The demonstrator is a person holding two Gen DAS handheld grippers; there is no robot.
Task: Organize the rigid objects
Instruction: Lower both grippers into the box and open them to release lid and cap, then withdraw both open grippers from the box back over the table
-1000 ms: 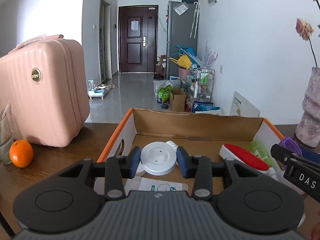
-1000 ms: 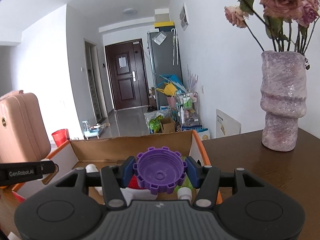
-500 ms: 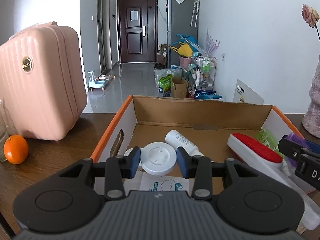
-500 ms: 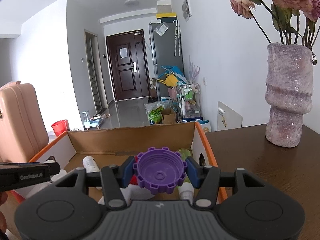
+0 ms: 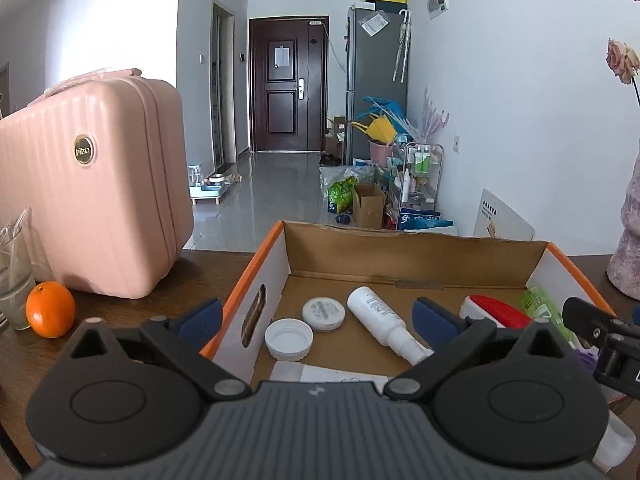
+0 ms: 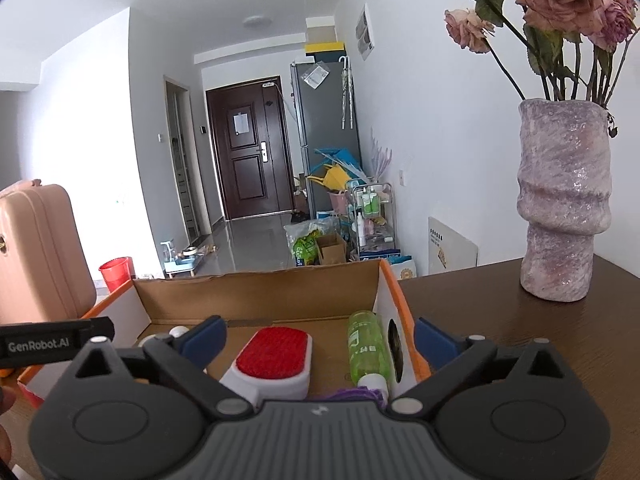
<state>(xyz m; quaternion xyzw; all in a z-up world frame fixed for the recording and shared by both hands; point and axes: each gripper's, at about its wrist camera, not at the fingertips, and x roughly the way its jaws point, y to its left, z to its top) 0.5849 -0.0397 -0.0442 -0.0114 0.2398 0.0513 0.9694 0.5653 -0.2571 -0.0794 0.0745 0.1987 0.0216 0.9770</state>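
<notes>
Hovering over cardboard box (image 5: 416, 256): left gripper (image 5: 316, 316) and right gripper (image 6: 318, 338) just spreading wide, pinching nothing; white cap (image 5: 289, 338) lying inside.

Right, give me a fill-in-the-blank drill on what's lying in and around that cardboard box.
1. The round orange fruit sits on the dark wooden table in front of the pink ribbed ____.
2. Inside the orange-edged cardboard box, the brush with a white body has a ____ pad.
3. The clear green plastic bottle lies against the box wall nearest the mottled purple ____ of dried roses.
4. The left gripper has just been opening; nothing is between its blue fingers, so its jaws are ____.

Missing words: suitcase; red; vase; open
</notes>
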